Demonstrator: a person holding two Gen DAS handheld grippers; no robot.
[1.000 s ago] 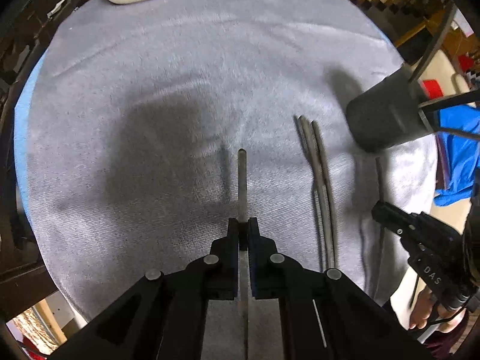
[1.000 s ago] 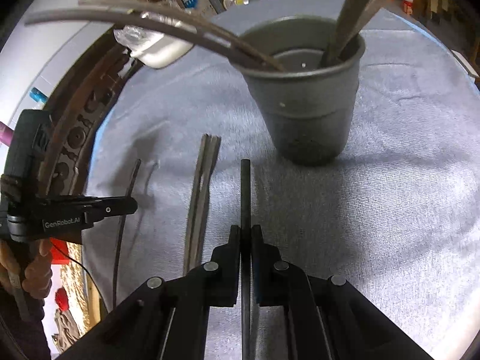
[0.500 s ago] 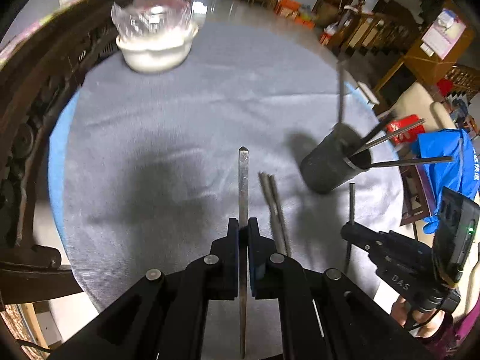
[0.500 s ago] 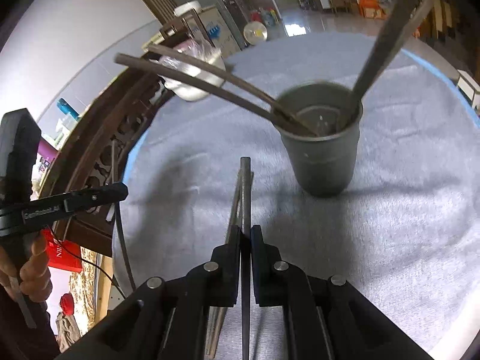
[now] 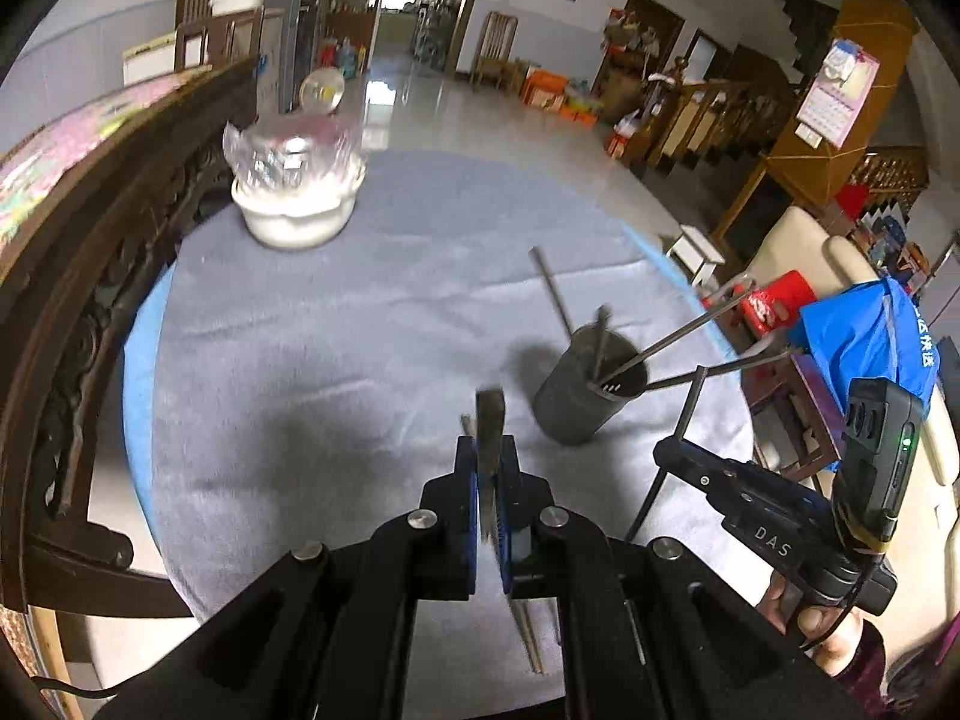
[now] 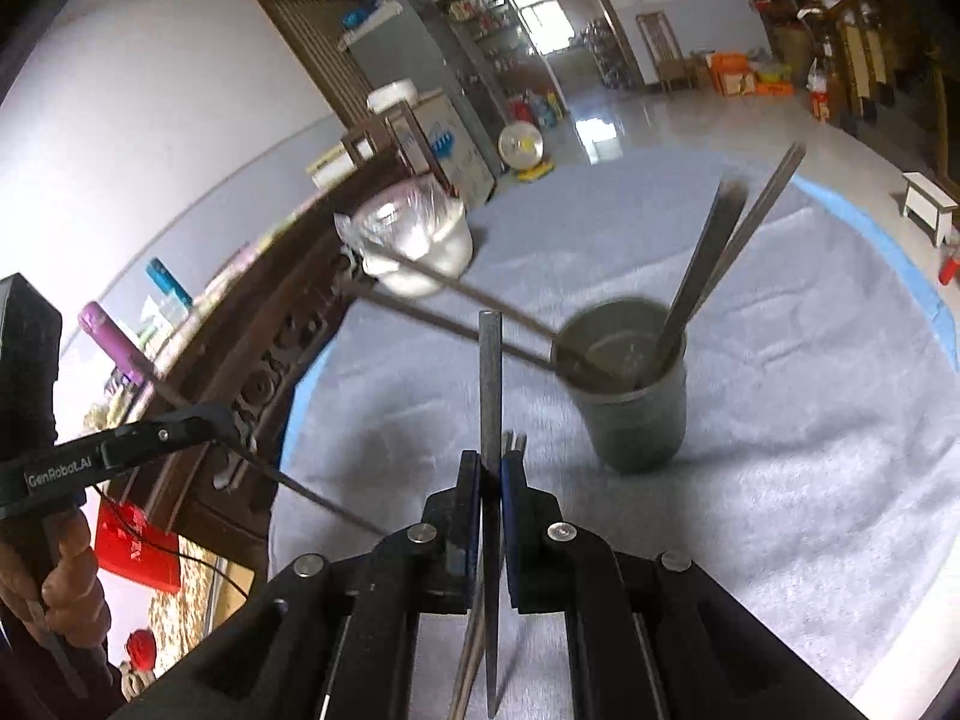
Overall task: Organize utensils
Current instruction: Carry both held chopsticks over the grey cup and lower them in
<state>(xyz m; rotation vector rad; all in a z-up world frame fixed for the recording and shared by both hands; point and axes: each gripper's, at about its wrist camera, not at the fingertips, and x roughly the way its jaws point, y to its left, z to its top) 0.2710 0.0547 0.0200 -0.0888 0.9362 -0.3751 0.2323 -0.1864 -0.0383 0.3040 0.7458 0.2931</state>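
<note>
Because the cup (image 6: 630, 414) already holds several utensils, one chopstick (image 5: 491, 420) is pinched in the left gripper (image 5: 489, 468) and another chopstick (image 6: 491, 384) in the right gripper (image 6: 491, 480), both raised for insertion.

Both hand-held grippers, L (image 5: 491, 456) & R (image 6: 491, 468), clamped shut, raised.

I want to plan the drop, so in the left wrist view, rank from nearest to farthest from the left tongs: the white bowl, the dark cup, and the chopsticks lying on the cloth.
From the left tongs:
1. Chopsticks on the cloth, just beneath, slightly right.
2. Dark cup, ahead to the right.
3. White bowl, far ahead on the left.
</note>
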